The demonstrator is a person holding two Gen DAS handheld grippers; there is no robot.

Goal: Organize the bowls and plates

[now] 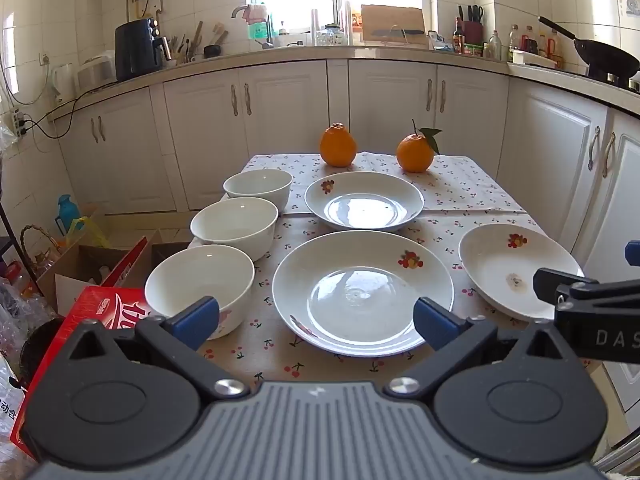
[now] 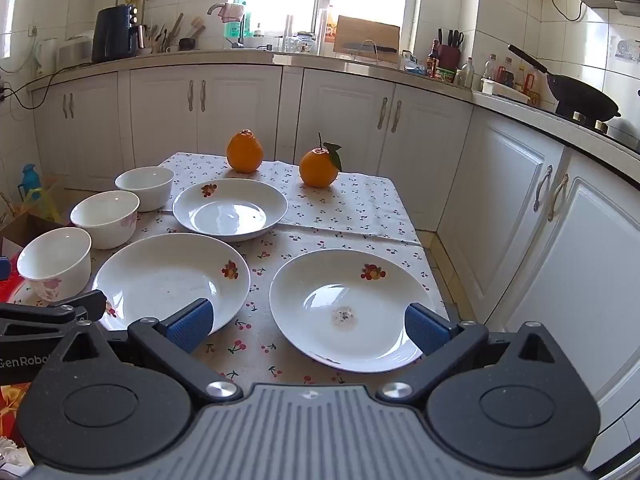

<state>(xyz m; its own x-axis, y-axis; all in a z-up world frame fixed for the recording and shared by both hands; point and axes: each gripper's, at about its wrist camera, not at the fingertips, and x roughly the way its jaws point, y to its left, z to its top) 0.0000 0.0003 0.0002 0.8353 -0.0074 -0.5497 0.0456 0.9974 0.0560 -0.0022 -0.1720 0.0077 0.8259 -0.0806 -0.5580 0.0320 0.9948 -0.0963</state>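
Plates: three white plates with a fruit picture lie on the desk. The near plate (image 1: 362,292) is in the middle, the far plate (image 1: 364,200) is behind it, and the right plate (image 2: 352,308) is by the right edge, with a small dirty spot inside.
Bowls: three white bowls stand in a row along the left edge, the near bowl (image 1: 200,288), the middle bowl (image 1: 234,226) and the far bowl (image 1: 258,188).
Left tool (image 1: 316,320): wide open, holds nothing, above the near plate's front rim.
Right tool (image 2: 308,322): wide open, holds nothing, above the right plate's front.
Oranges: the left orange (image 1: 338,145) and the leafy orange (image 1: 415,151) sit at the far end.
Desk (image 1: 460,188): has a cloth with little cherries.
Box: a red box (image 1: 100,312) sits left of the desk.
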